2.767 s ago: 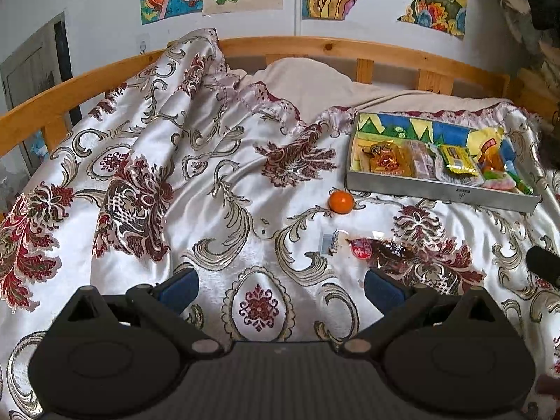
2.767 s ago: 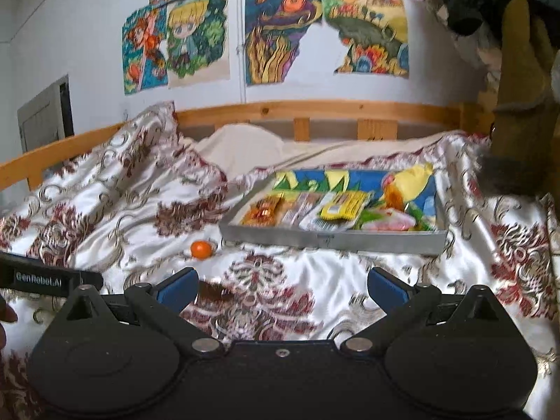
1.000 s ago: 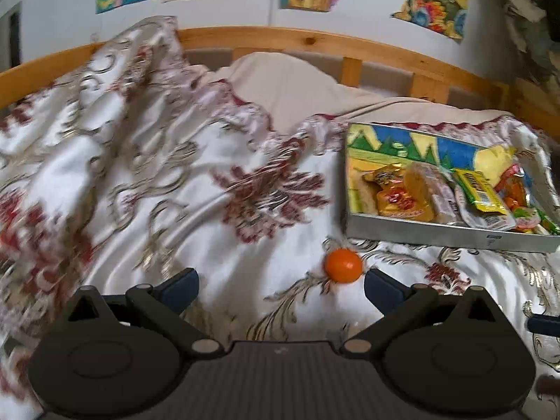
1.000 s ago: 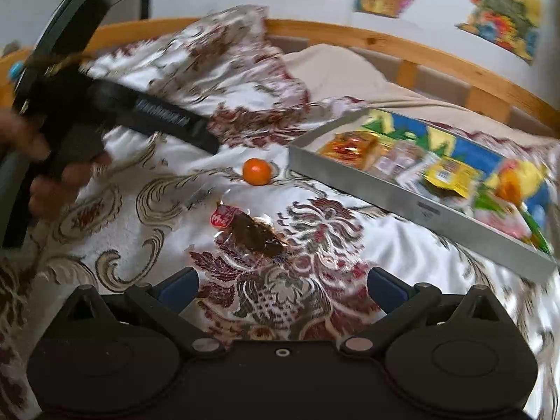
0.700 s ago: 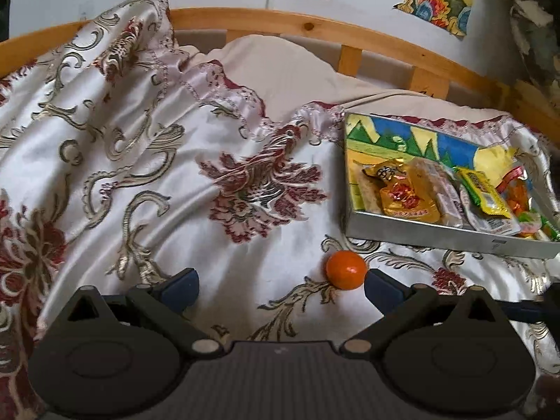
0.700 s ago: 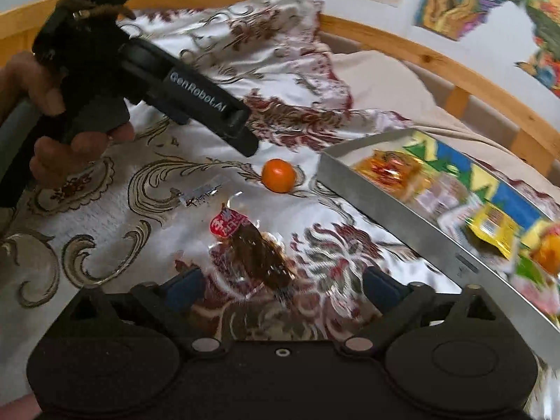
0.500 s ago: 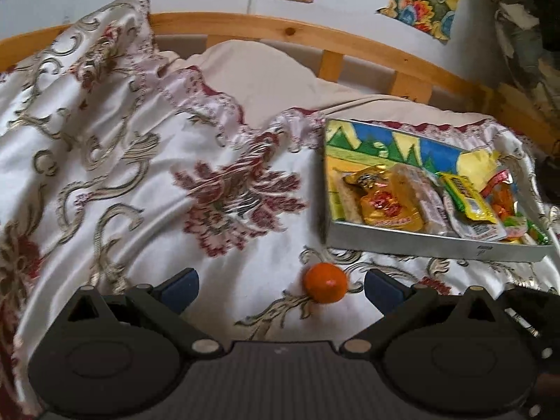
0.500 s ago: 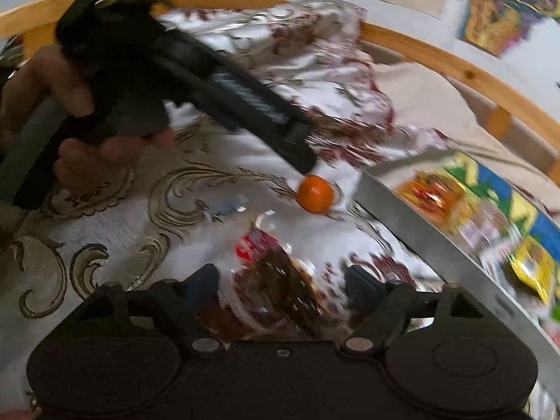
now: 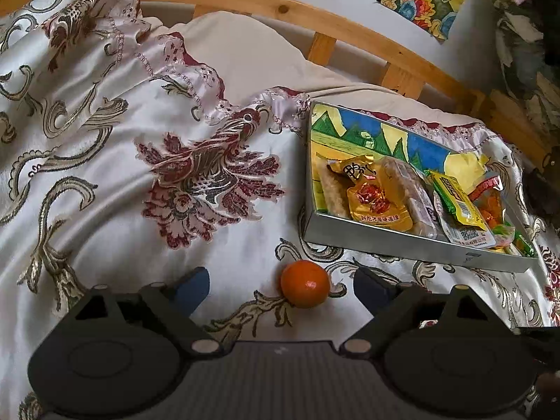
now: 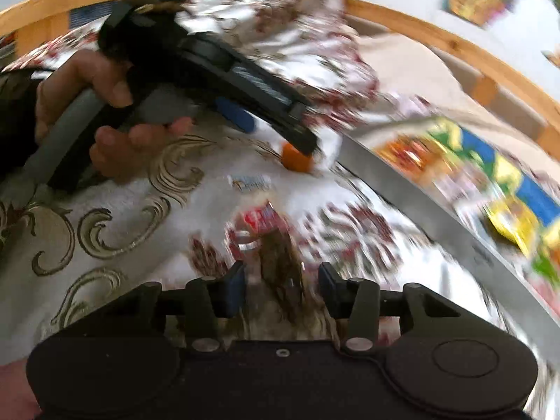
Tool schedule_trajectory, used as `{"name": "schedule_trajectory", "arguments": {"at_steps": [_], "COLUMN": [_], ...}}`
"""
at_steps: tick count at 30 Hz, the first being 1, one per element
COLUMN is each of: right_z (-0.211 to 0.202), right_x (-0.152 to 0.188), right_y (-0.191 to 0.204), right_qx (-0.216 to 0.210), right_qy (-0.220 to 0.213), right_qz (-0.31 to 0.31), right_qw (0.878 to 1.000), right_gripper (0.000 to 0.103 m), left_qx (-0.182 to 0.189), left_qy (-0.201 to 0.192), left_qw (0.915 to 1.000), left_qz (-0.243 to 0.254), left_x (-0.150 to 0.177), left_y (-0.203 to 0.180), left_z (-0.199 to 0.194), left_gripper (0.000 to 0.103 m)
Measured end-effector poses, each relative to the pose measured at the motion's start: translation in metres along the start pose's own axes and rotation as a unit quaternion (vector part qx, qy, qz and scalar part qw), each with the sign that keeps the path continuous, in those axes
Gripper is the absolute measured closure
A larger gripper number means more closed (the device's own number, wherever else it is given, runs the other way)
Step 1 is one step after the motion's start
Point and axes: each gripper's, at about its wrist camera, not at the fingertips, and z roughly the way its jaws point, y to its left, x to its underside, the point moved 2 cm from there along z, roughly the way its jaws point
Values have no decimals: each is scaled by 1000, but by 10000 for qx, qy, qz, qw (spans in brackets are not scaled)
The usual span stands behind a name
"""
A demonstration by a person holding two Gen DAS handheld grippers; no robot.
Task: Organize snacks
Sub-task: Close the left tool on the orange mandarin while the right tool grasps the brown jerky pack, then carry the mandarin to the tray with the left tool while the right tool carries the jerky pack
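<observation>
Snacks mostly sit in the tray (image 9: 413, 245) as our left gripper (image 9: 280, 285), lower now, narrows around the untouched orange (image 9: 304, 288) and our right gripper (image 10: 280, 288) closes over the brown packet (image 10: 280, 262).

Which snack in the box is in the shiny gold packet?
The gold packet with the red picture, near the left end of the box. It lies over pale bars; the packet to its right is yellow and green.
</observation>
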Motion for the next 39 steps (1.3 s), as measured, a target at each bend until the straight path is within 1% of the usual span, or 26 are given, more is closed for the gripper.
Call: {"name": "schedule_trajectory", "arguments": {"at_steps": [2, 3, 4, 6, 7, 8, 9, 10, 12, 18, 19, 20, 21, 22, 23, 25, 29, 30, 35, 37, 39], "right_z": [-8, -12, -16, -21, -23, -23, -24, -24, -23, -7, -4, -2, 1, 2, 3, 1, -13, -17, -32, -38, -45], "right_x": [8, 12, 18, 27, 30, 31, 30, 28, 23, 11, 10, 8, 6, 5, 4, 5, 9, 9, 9, 11, 14], "right_y": [-5, -7, -7, -9, -11, -12, -9, -6, 2, 18, 21, 23, 24, 25, 25, 25, 20, 19, 14, 11, 8], "right_qx": [128, 198, 346, 479, 442, 419, 439, 464, 560, 712, 734, 764, 826, 890, 900, 906, 975, 970, 856, 803, 773], "right_qy": [36, 22, -37, -181, -246, -286, -327, -359, -396, -448, -472, -503, -526, -534, -543, -554, -628, -646, -677, -731, -796], "right_qz": [342, 477, 629, 899, 1017, 1028, 908, 750, 357, -437, -521, -587, -633, -658, -659, -630, -507, -443, -35, 229, 518], "right_qw": [9993, 9987, 9974, 9946, 9935, 9934, 9944, 9955, 9970, 9955, 9948, 9941, 9932, 9924, 9923, 9923, 9920, 9922, 9940, 9938, 9925], "right_gripper": [65, 66, 71, 73, 73, 73, 70, 63, 59, 57, 57, 58, 63, 73, 78, 82, 85, 88, 88, 88, 89], "left_qx": [-22, -32, -33, -39, -59, -68, -47, -18, 15, -135, -138, -152, -178, -209, -243, -301, -287, -274, -223, -233, -162], "left_qy": [5, 8, 11, 13, 6, 4, 7, 12, 35, 77, 82, 95, 112, 125, 133, 140, 198, 209, 248, 231, 224], "left_qw": [10000, 9999, 9998, 9995, 9993, 9993, 9992, 9993, 9994, 9989, 9987, 9985, 9982, 9978, 9974, 9968, 9980, 9984, 9994, 9994, 9995], "left_qz": [89, 143, 195, 304, 356, 380, 392, 384, 340, 447, 476, 522, 562, 619, 671, 727, 521, 439, 42, -57, -169], "left_x": [1, 2, 2, 3, 3, 3, 3, 3, 3, 5, 5, 6, 7, 8, 8, 9, 8, 8, 8, 10, 13], "left_y": [-3, -5, -7, -12, -14, -15, -16, -16, -15, -18, -20, -21, -22, -24, -26, -29, -27, -26, -21, -21, -21], "left_z": [1, 2, 3, 5, 6, 7, 7, 8, 9, 13, 13, 13, 13, 13, 13, 12, 8, 6, -4, -10, -16], "left_gripper": [13, 16, 18, 23, 27, 28, 32, 35, 40, 55, 60, 63, 66, 68, 68, 69, 69, 69, 69, 69, 69]}}
